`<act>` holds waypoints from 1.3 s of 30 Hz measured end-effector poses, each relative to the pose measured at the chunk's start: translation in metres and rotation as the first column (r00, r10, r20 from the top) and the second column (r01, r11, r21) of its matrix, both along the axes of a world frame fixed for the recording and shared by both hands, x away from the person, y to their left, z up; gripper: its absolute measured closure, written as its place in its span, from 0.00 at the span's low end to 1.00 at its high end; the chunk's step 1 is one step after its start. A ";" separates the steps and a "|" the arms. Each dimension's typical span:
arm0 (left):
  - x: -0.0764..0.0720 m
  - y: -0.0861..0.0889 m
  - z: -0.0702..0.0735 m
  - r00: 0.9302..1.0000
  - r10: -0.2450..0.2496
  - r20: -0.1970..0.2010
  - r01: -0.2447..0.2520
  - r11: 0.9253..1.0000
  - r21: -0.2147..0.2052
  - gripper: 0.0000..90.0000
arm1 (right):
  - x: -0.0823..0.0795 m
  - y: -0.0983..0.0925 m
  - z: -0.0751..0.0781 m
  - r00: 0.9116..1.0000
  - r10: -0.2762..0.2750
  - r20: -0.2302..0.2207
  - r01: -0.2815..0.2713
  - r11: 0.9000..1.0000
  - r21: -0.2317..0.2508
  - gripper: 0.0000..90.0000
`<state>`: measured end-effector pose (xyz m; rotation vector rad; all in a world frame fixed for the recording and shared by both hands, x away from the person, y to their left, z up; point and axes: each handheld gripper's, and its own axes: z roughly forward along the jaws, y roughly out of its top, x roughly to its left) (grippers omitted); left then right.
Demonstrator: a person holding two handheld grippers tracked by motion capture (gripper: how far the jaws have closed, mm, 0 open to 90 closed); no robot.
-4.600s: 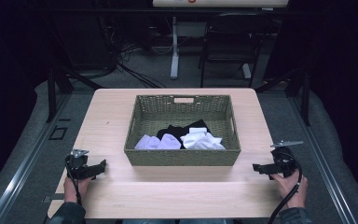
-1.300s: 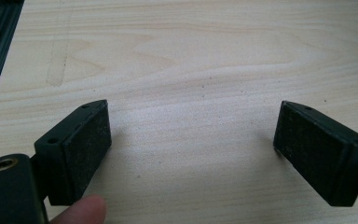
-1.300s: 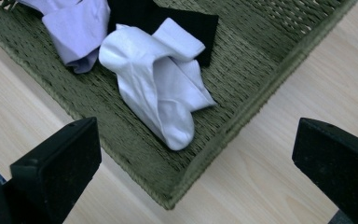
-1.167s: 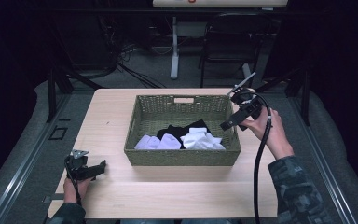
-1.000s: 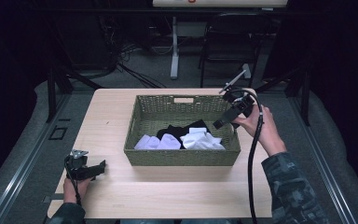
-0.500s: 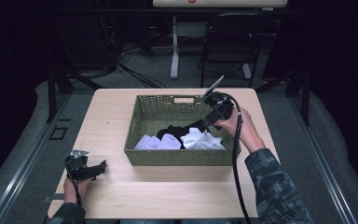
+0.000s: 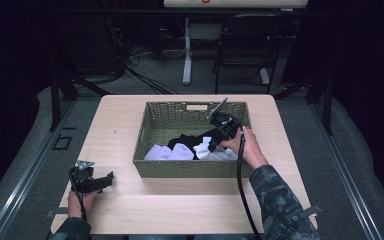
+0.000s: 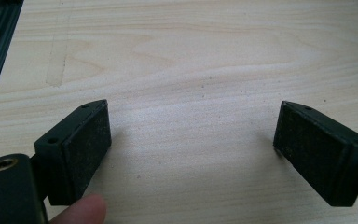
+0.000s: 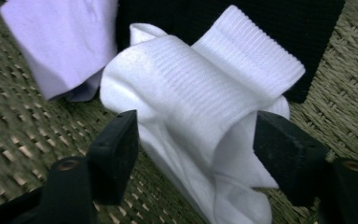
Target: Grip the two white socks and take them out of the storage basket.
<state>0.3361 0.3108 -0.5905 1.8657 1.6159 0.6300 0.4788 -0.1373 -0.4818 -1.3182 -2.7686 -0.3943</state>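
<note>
**Closing on the white sock in the basket**

Nearest to me, my left gripper (image 7: 92, 181) is resting on the bare table (image 7: 180, 210) at its near left corner; in the left gripper view its jaws are standing wide apart with nothing but pale wood between them.

Farther in, my right gripper (image 9: 196, 154) is reaching down into the woven basket (image 7: 187, 169), and the white sock (image 9: 205, 116) is lying right between its jaws. The jaws have just been closing around it. The left pad is touching or all but touching the sock's folded edge, and the right pad is sitting just beside the bulge of the fold; I am not judging it a firm pinch yet.

The sock is looking soft, light and ribbed, folded over on itself into a loose bundle. I am expecting it to squash rather than resist, so the jaws will have to come a good deal closer before they bite. I am aiming at the thick middle of the fold, where the layers are doubled; a hold on one loose edge could let the bundle unroll and trail. It should not slip much on the pads, and there is nothing in it to break.

Just beyond it a pale lilac sock (image 9: 60, 42) is lying against the white one, and a black sock (image 9: 279, 28) is lying behind them; I am keeping the pads clear of both.
</note>
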 end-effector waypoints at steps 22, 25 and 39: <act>0.000 0.000 0.000 1.000 0.000 -0.001 0.000 1.000 0.001 0.12 | -0.011 -0.008 0.040 0.998 -0.001 0.069 -0.004 0.998 0.069 0.94; 0.000 0.000 0.000 1.000 0.001 0.000 -0.001 1.000 0.001 0.12 | -0.013 -0.009 0.053 0.996 0.004 0.093 -0.011 0.997 0.075 0.94; 0.000 0.000 0.000 1.000 -0.001 -0.001 0.001 1.000 0.003 0.12 | -0.015 -0.013 0.098 0.987 0.002 0.164 -0.022 0.992 0.121 0.94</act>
